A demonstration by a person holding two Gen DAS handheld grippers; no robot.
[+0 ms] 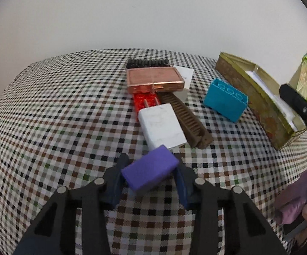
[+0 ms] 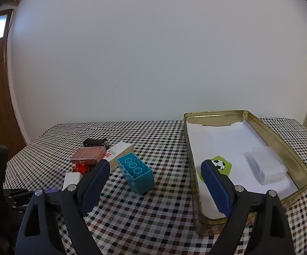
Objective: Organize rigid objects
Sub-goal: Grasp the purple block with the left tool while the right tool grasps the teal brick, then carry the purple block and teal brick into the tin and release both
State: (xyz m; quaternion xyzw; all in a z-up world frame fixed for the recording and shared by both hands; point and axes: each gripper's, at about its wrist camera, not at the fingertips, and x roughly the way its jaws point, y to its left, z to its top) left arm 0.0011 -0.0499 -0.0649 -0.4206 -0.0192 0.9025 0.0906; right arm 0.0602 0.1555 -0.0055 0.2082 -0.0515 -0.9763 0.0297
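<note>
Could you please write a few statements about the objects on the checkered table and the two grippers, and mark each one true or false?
1. The left gripper has its jaws closed on the purple block. True.
2. The right gripper holds the teal brick. False: its jaws are open and empty, and the brick lies on the cloth.
3. The gold tin contains a clear plastic case. True.
4. The white charger lies inside the tin. False: it lies on the table among the clutter.
5. The copper case rests beyond the charger. True.
</note>
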